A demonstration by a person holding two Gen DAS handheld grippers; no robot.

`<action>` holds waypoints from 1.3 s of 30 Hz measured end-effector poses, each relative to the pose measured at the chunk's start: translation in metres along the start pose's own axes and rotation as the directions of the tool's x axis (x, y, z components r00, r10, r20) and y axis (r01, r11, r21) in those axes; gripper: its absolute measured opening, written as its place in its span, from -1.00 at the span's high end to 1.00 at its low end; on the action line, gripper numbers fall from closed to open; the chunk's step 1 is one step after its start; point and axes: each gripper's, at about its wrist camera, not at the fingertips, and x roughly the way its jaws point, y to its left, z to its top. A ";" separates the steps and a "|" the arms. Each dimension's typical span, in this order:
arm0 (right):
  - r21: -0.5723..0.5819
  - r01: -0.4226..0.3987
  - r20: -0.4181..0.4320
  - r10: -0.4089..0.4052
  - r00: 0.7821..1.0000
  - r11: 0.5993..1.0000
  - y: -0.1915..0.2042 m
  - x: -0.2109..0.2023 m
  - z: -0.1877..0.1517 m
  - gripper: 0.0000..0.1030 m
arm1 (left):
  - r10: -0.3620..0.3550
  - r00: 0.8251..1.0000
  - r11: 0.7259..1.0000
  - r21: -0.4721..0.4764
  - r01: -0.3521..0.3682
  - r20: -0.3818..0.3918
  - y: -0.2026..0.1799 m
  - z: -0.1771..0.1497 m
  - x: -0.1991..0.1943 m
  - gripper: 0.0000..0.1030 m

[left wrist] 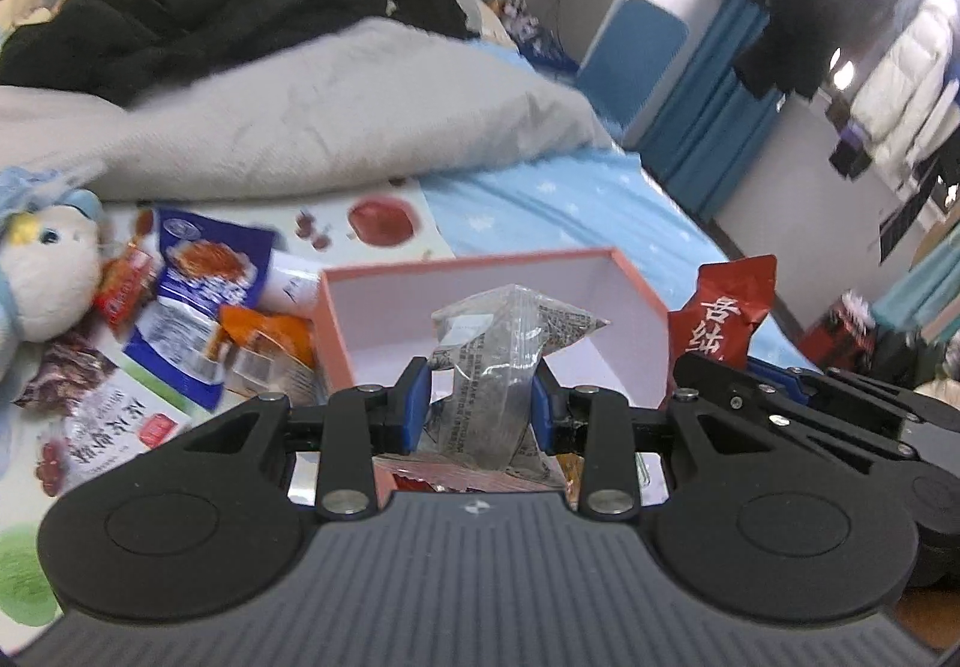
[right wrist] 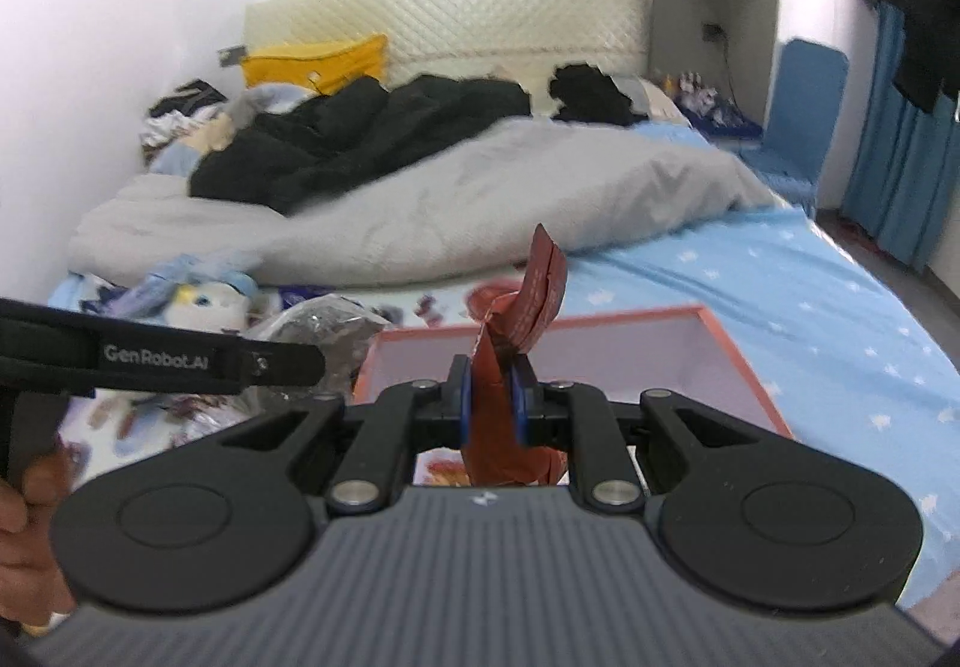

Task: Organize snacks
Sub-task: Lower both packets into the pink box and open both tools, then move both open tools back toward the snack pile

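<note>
A pink box (left wrist: 339,325) with a white inside stands open on the bed; it also shows in the right wrist view (right wrist: 744,367). My left gripper (left wrist: 480,397) is shut on a clear printed snack packet (left wrist: 510,343), held just in front of the box's near wall. My right gripper (right wrist: 493,397) is shut on a dark red snack packet (right wrist: 540,289), held above the box's near edge. That red packet (left wrist: 720,313) and the right gripper's body show at the right in the left wrist view. Several loose snack packets (left wrist: 198,295) lie left of the box.
A plush toy (left wrist: 42,271) lies at the far left. A grey duvet (right wrist: 480,199) and black clothing (right wrist: 360,126) cover the far half of the bed. Blue starred sheet (right wrist: 810,307) lies right of the box. A blue chair (right wrist: 804,102) stands beyond.
</note>
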 end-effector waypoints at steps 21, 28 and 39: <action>0.089 0.035 -0.220 -0.014 0.975 0.995 -0.050 0.080 -0.059 0.65 | 0.040 0.977 0.998 0.058 -0.029 -0.211 -0.011 -0.020 0.122 0.21; 0.123 0.052 -0.239 -0.021 0.971 0.991 -0.056 0.084 -0.063 -0.66 | 0.038 0.981 0.998 0.060 -0.027 -0.191 -0.011 -0.017 0.114 -0.35; 0.131 0.065 -0.192 -0.039 0.981 0.989 -0.050 0.054 -0.045 -0.94 | 0.026 0.996 0.997 0.072 -0.020 -0.087 -0.016 -0.001 0.059 -0.67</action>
